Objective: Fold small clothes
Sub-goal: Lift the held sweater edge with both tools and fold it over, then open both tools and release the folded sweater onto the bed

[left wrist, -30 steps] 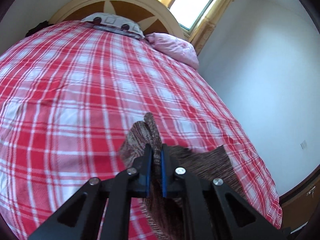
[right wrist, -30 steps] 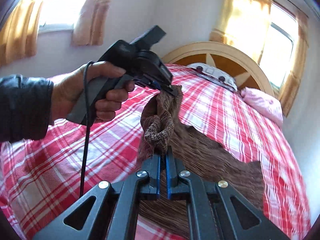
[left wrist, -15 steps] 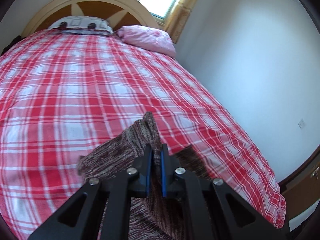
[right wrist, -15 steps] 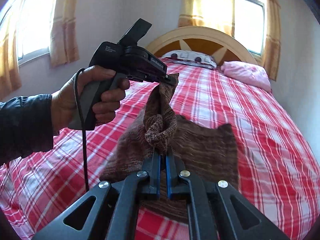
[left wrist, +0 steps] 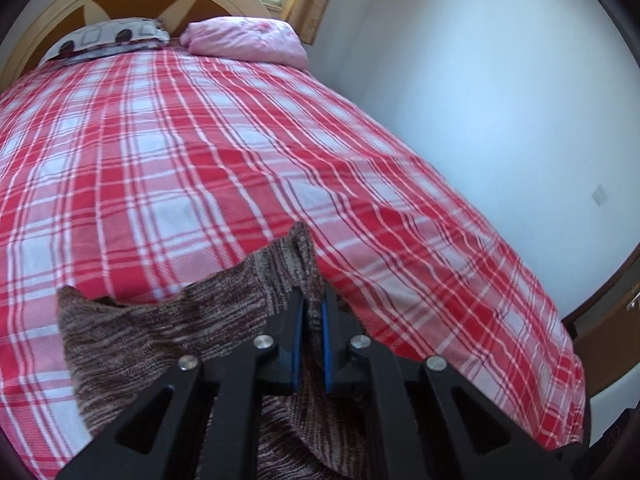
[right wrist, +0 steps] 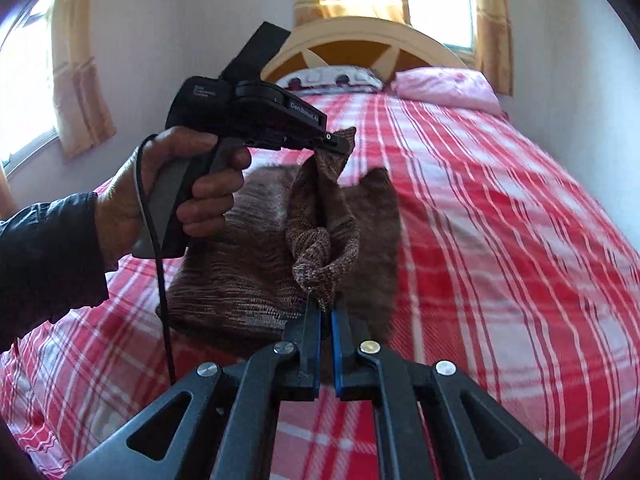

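A brown knitted garment (right wrist: 240,264) is lifted above the red plaid bed (right wrist: 500,240). My right gripper (right wrist: 325,312) is shut on a bunched corner of it, low in the right wrist view. My left gripper (right wrist: 334,144) is shut on another corner, higher up and farther away, held by a hand (right wrist: 168,196). The garment hangs between the two and drapes down onto the bed. In the left wrist view my left gripper (left wrist: 311,304) pinches the garment (left wrist: 160,332), which spreads out to the lower left.
The plaid bedspread (left wrist: 200,140) covers the whole bed. A pink pillow (left wrist: 248,40) and a patterned pillow (left wrist: 108,38) lie at the headboard (right wrist: 360,40). A white wall (left wrist: 500,80) runs along the bed's right side. Curtained windows are behind and at left.
Both grippers have swung with the garment, keeping their grip. The garment has spread wider to the left beneath my left gripper, and the hanging part has shifted nearer the headboard.
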`<action>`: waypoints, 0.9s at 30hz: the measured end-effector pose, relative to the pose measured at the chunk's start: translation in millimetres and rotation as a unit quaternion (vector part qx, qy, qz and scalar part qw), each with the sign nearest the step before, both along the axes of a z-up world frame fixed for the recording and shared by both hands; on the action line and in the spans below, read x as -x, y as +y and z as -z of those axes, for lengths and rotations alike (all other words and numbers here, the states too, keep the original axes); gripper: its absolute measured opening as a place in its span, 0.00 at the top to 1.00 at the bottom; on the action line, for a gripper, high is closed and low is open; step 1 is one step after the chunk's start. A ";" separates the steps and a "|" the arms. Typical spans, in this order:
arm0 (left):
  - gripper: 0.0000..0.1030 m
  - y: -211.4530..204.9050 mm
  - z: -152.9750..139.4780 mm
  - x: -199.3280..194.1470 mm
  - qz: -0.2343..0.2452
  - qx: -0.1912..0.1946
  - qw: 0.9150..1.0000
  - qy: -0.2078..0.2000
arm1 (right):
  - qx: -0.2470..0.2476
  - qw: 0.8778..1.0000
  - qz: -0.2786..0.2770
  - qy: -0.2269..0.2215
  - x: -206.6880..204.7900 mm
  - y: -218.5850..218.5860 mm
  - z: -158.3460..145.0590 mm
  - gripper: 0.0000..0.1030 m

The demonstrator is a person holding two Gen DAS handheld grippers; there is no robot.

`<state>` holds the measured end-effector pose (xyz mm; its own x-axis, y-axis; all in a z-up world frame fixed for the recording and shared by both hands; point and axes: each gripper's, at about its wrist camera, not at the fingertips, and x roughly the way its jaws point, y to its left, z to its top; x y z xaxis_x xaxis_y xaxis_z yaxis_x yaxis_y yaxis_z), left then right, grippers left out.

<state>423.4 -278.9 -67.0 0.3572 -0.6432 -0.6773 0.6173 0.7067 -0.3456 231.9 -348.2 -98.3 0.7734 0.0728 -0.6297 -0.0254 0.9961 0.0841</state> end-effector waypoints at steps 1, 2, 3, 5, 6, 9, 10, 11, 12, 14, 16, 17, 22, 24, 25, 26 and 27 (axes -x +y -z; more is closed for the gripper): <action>0.92 -5.2 1.6 1.9 0.002 -0.006 1.000 -0.002 | -0.008 1.000 0.005 0.006 0.4 -5.7 4.1 0.97; 0.92 -10.0 2.8 4.0 0.005 -0.013 1.000 -0.005 | -0.013 1.000 0.009 0.010 0.5 -11.0 7.2 0.97; 0.92 -14.6 3.8 6.2 0.006 -0.022 1.000 -0.009 | -0.020 1.000 0.013 0.014 1.5 -15.4 10.3 0.97; 0.91 -21.0 4.2 9.6 0.008 -0.034 0.999 -0.020 | -0.029 0.999 0.022 0.021 3.7 -22.8 16.3 0.97; 0.90 -24.1 3.6 13.5 0.009 -0.046 0.998 -0.030 | -0.035 0.999 0.026 0.026 4.2 -26.8 19.9 0.97; 0.81 -24.1 -2.8 23.8 0.018 -0.056 0.997 -0.042 | -0.047 0.998 0.034 0.035 4.9 -34.4 26.5 0.97; 0.76 -23.2 -5.4 27.5 0.021 -0.058 0.997 -0.047 | -0.050 0.997 0.035 0.036 5.5 -35.4 27.8 0.97; 0.67 -19.8 -10.5 32.7 0.023 -0.058 0.996 -0.058 | -0.056 0.997 0.034 0.038 6.5 -36.1 28.7 0.97; 0.57 -15.0 -15.8 38.3 0.022 -0.057 0.996 -0.072 | -0.059 0.997 0.034 0.039 8.4 -36.8 29.5 0.96; 0.42 -1.1 -25.5 51.2 0.019 -0.057 0.993 -0.098 | -0.067 0.996 0.034 0.042 10.8 -38.4 30.5 0.96; 0.38 19.2 -29.8 65.5 0.012 -0.065 0.990 -0.124 | -0.078 0.995 0.033 0.049 13.5 -42.0 30.3 0.95; 0.38 31.1 -28.8 73.4 0.006 -0.074 0.988 -0.133 | -0.079 0.995 0.039 0.048 15.2 -44.7 28.4 0.93; 0.32 78.2 -4.1 100.2 -0.022 -0.117 0.981 -0.151 | -0.048 0.996 0.077 0.025 27.6 -53.2 6.4 0.73; 0.32 87.9 12.7 104.5 -0.035 -0.140 0.979 -0.143 | -0.042 0.997 0.069 0.012 21.1 -51.3 -5.3 0.58; 0.32 89.3 18.7 106.0 -0.038 -0.149 0.978 -0.139 | -0.037 0.997 0.063 0.002 13.3 -47.2 -14.1 0.55; 0.32 91.3 24.7 107.0 -0.040 -0.149 0.979 -0.134 | -0.037 0.998 0.057 -0.004 6.9 -44.7 -19.3 0.55; 0.32 93.9 29.4 107.6 -0.044 -0.142 0.981 -0.124 | -0.039 0.998 0.039 -0.010 -4.5 -38.3 -25.8 0.55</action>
<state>315.7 -185.0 -96.4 0.5794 -0.3997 -0.7103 0.5897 0.8072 0.0267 236.4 -386.5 -72.5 0.7910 0.0606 -0.6088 0.0490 0.9856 0.1619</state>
